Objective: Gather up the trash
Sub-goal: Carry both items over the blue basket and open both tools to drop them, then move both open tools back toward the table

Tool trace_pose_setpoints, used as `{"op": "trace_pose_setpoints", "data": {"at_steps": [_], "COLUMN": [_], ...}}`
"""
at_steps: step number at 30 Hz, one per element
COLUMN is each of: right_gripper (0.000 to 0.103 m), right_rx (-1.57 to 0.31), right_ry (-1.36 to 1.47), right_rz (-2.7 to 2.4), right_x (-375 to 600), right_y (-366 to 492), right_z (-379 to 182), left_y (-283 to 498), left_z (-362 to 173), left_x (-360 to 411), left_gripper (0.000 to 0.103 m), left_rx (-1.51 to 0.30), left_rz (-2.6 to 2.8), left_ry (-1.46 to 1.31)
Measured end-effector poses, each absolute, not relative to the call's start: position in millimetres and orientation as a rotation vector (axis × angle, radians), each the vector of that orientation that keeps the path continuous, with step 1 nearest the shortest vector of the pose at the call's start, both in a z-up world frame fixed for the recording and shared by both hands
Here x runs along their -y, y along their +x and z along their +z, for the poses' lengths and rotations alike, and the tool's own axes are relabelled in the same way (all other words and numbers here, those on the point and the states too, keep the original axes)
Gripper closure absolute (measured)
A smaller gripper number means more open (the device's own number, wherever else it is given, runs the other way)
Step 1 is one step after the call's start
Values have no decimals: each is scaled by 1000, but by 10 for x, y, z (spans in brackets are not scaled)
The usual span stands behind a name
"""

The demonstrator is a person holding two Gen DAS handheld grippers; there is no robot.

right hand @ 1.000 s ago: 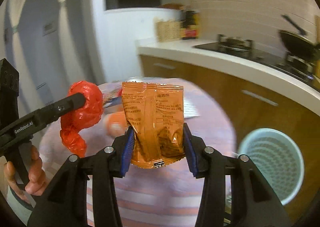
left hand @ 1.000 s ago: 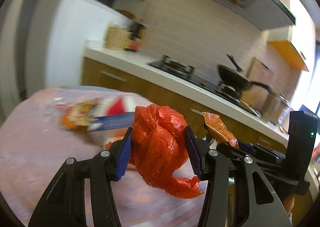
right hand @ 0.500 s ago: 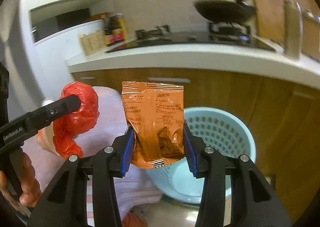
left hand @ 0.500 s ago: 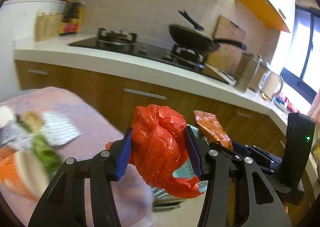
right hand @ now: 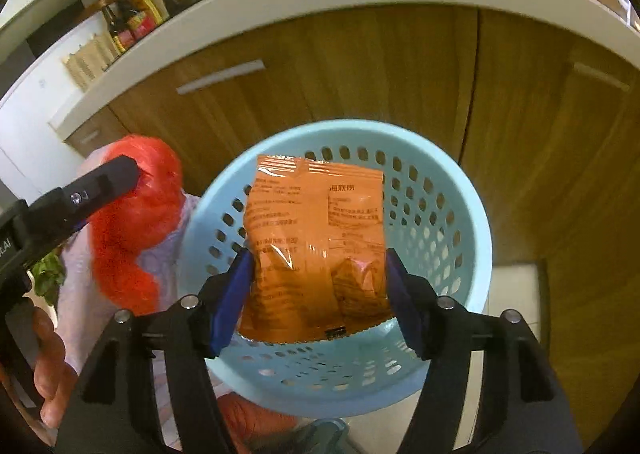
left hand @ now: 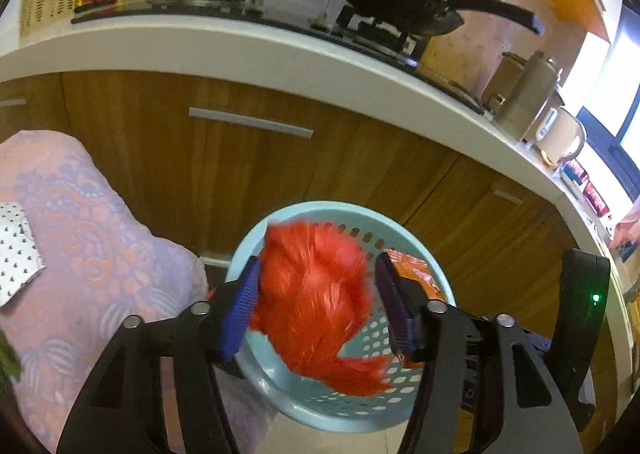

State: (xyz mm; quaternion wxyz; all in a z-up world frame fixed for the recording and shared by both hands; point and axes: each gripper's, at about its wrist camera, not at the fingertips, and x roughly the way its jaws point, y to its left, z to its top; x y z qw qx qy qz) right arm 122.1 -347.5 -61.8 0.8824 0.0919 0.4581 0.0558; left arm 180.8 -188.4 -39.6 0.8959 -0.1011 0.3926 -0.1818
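Now, done: I brought both pieces above the basket (right hand: pixel 472 214).
Left gripper (left hand: pixel 316 306): opening, red bag (left hand: pixel 316 294) dropping.
Right gripper (right hand: pixel 320 290): opening around orange packet (right hand: pixel 316 238).
Left: other litter on the surface (left hand: pixel 80 234).

My basket (right hand: pixel 476 222) stands on the floor before the cabinets (right hand: pixel 360 66). The cloth-covered table (left hand: pixel 92 238) lies to its left.

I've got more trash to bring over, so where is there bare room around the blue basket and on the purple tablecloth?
The purple tablecloth is bare between the dotted paper at its left edge and the blue basket. A pale floor strip lies free right of the basket. Over the basket it is crowded: left claw opening around the red bag, right claw opening around the orange packet.
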Motion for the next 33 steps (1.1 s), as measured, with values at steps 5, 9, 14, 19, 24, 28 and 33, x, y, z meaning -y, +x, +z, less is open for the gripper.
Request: {"op": "trace_pose_setpoints", "data": {"at_steps": [5,9,14,19,24,28,33], "right_gripper": [35,35,35,35,35,35,35], "right_rx": [-976,-985,-970,-936,-891,-850,-820], "right_ry": [220,226,224,208,191,147,96], "right_rz": [118,107,120,136,184,239,317], "right_x": [3565,3598,3542,3393,3175,2898,2520], "right_y": [1218,1208,1140,1047,928,816,702], "right_z": [-673,-677,-585,-440,-249,-95,23], "left_y": [1907,1868,1714,1503,1228,952,649], "left_z": [-500,-520,-439,-252,-13,189,386], "left_x": [1893,1887,1859,1803,1621,1396,1054], "left_gripper": [35,35,35,35,31,30,30], "left_rx": [-858,-865,-831,-770,-695,-628,-565], "left_rz": [-374,-380,-385,-390,-391,-365,-322], "left_ry": [-223,-223,-202,-181,-189,-187,-214]}}
